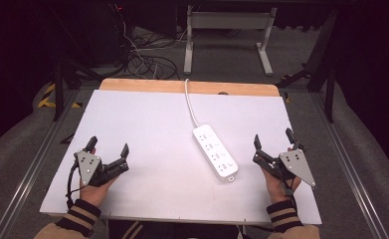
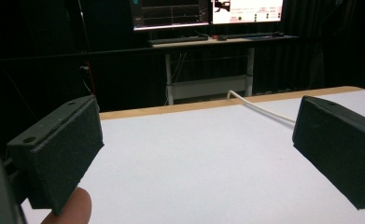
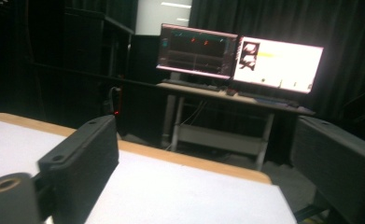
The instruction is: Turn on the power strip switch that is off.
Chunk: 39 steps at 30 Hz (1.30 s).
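We hold the left gripper (image 1: 108, 147) near the desk's (image 1: 147, 124) left edge and the right gripper (image 1: 273, 140) near its right edge, jaws spread, empty. A white power strip (image 1: 215, 152) lies right of centre.

1. The table (image 1: 147, 199) has a white top with a wooden strip along its far edge.
2. A white power strip (image 1: 215, 152) lies flat right of centre.
3. Its cord (image 1: 189, 102) runs over the far edge.

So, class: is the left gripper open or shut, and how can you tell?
Open. The left gripper has its jaws spread wide apart above the white table, holding nothing.
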Available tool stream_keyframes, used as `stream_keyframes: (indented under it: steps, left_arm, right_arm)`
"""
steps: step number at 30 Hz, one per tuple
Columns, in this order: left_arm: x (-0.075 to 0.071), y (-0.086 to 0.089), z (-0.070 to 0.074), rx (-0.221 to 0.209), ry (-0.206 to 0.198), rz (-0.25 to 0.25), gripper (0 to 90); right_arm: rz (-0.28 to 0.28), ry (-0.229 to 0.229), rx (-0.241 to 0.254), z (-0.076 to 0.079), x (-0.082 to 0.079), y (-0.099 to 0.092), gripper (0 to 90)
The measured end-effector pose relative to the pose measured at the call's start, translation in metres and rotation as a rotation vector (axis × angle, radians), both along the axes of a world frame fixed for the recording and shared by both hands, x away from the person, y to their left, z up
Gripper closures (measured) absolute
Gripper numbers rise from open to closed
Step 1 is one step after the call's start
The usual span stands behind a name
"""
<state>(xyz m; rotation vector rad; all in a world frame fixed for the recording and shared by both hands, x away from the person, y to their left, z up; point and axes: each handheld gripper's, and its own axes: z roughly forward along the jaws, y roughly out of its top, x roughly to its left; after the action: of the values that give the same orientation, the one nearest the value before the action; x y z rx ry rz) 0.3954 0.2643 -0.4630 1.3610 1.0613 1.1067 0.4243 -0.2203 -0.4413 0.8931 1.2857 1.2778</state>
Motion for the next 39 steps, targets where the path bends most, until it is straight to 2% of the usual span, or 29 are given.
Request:
stream_keyframes:
  steps: [2, 4, 7, 11, 21, 39]
  left_arm:
    - [0.0001, 0.0000, 0.0000, 0.000, 0.000, 0.000, 2.2]
    - [0.0001, 0.0000, 0.0000, 0.001, 0.000, 0.000, 2.1]
    - [0.0001, -0.0001, 0.0002, 0.000, -0.001, 0.000, 2.2]
    - [0.0000, -0.0003, 0.0003, 0.001, 0.000, -0.001, 2.2]
    - [-0.0002, -0.0003, 0.0002, 0.002, -0.001, 0.001, 2.2]
    - [-0.0003, -0.0003, 0.0001, -0.001, -0.003, 0.007, 2.1]
  right_arm:
    - [-0.009, -0.019, -0.008, -0.0018, -0.0001, 0.0028, 4.1]
    - [-0.009, -0.067, -0.026, -0.0034, -0.0007, 0.0049, 3.4]
    - [0.003, -0.110, -0.018, -0.0048, -0.0015, 0.0065, 3.8]
    - [-0.005, -0.099, -0.037, -0.0055, -0.0017, 0.0088, 5.9]
    - [0.008, -0.065, -0.004, -0.0057, -0.0006, 0.0058, 3.4]
    - [-0.012, -0.082, 0.035, -0.0046, -0.0022, 0.0027, 6.4]
